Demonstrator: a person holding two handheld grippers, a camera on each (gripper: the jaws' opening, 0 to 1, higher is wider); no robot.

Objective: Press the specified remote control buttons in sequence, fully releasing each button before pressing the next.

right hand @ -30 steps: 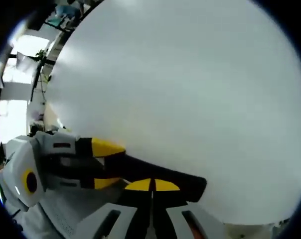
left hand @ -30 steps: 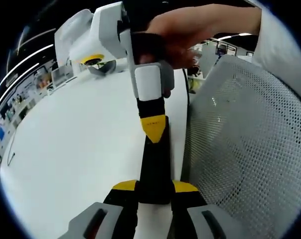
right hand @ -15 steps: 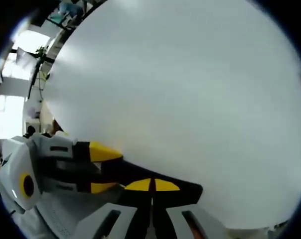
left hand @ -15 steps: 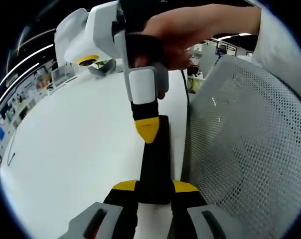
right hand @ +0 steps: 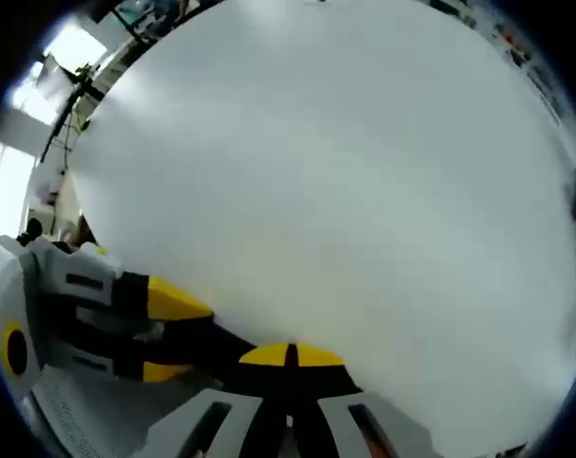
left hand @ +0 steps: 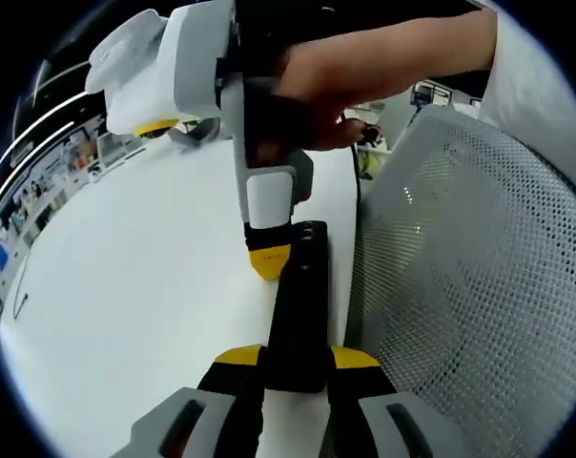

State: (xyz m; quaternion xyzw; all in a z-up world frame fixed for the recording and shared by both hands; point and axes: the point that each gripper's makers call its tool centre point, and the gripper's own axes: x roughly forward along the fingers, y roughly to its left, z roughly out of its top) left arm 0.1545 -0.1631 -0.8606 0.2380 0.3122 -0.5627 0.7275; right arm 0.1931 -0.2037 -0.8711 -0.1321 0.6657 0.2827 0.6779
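Both tongs are at work on one black remote control [left hand: 298, 305], which lies at the near edge of the white table [left hand: 126, 286], right beside the mesh back of a grey office chair [left hand: 469, 286]. In the left gripper view, the left gripper [left hand: 297, 358] rises from six o'clock with its yellow-tipped jaws clenched on the near end of the remote, one jaw on each long side. That looks like a steadying hold, pinning the body so a push from above cannot slide or tip it.

Coming down from twelve o'clock, the right gripper [left hand: 269, 261] is carried in a person's hand [left hand: 345, 67]; its jaws are drawn fully together, so the yellow tips form a single blunt point, and nothing is gripped between them. That point sits at the remote's far end, toward its left edge. Whether it is bearing on a button or only resting there I cannot tell.

From the right gripper view, the closed tips [right hand: 290, 356] meet at six o'clock over the remote's dark body [right hand: 221, 345], with the left gripper's jaws [right hand: 169, 329] reaching in from nine o'clock.
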